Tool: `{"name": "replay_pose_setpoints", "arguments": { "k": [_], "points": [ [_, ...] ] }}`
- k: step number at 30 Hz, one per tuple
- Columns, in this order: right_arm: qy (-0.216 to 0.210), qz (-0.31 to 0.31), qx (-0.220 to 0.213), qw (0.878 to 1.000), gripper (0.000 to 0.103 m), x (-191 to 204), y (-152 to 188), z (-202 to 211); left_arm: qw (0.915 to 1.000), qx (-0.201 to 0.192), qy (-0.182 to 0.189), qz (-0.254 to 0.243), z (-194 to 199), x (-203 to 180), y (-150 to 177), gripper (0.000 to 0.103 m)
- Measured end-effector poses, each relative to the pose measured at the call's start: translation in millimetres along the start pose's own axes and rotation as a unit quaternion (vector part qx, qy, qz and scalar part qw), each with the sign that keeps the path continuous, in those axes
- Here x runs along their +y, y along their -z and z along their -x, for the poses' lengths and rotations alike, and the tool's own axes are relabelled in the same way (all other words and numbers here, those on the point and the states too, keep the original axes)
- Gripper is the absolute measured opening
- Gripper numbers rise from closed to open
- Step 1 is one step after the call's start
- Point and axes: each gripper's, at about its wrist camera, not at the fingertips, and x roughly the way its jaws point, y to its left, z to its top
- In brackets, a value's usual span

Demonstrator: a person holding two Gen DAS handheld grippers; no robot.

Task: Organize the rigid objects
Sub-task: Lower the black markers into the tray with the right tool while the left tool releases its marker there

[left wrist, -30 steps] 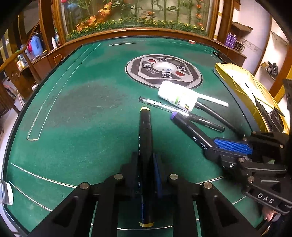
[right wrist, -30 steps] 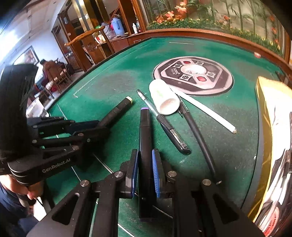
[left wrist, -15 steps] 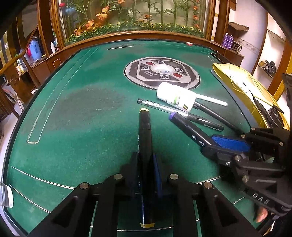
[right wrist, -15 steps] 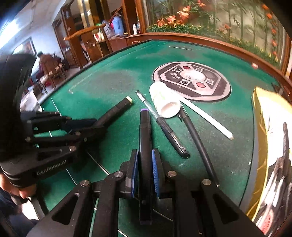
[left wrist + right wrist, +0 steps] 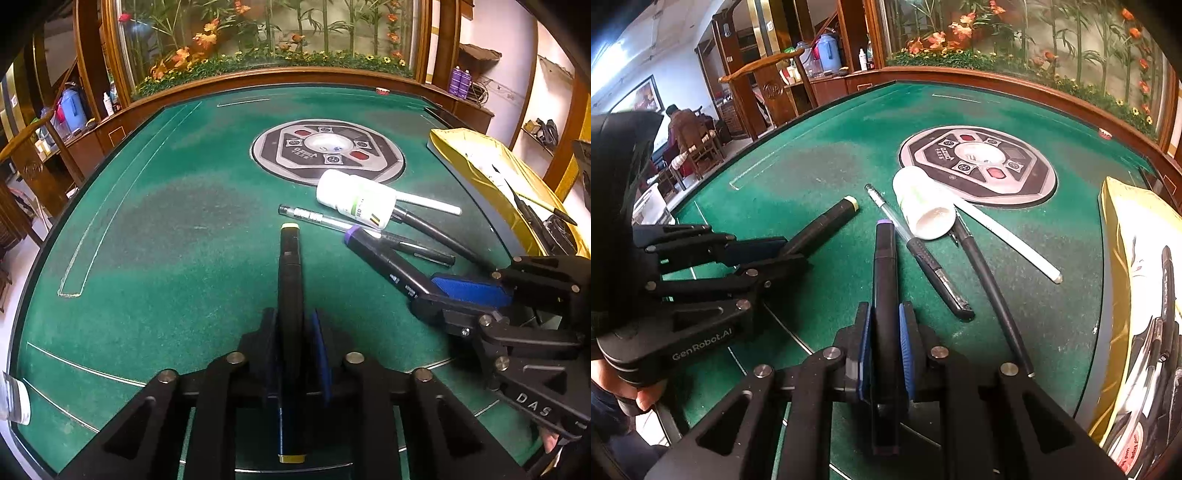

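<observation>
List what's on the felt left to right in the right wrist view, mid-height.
Left gripper holding yellow-capped marker → purple-capped marker in the right gripper → clear pen → black pen → white pen → gold bag.

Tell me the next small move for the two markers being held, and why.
Probably carry both toward the gold pouch, where pens are already gathered. The left gripper is shut on the yellow-capped marker and the right gripper on the purple-capped marker, so nothing needs regrasping.
</observation>
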Motion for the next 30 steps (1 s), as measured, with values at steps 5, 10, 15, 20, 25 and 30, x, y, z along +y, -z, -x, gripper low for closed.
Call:
{"name": "replay_pose_setpoints", "arguments": {
  "k": [5,10,15,20,25,30],
  "points": [
    [-0.014,-0.012,-0.022,1.000,0.014,-3.3,-1.3,8.4,0.9997,-0.014,0.006,0.020,5.8,6.7,-0.9,0.015],
    [-0.033,-0.036,-0.033,0.998,0.014,-12.4,-3.9,12.9,0.9986,-0.029,0.029,0.035,12.7,6.0,-2.9,0.015],
    [-0.037,-0.049,-0.053,0.997,0.014,-18.1,-6.8,21.1,0.9974,-0.038,0.046,0.041,19.8,0.7,-7.7,0.015],
    [-0.034,-0.080,-0.084,0.993,0.014,-35.3,-10.4,34.7,0.9951,-0.055,0.070,0.042,32.4,-8.7,-21.8,0.015],
    [-0.035,-0.135,-0.106,0.985,0.014,-64.6,-11.6,47.8,0.9919,-0.062,0.104,0.038,41.1,-27.9,-38.3,0.015],
    [-0.037,-0.167,-0.122,0.978,0.014,-83.6,-8.2,59.8,0.9896,-0.065,0.126,0.025,46.2,-51.0,-51.2,0.015]
  ]
}}
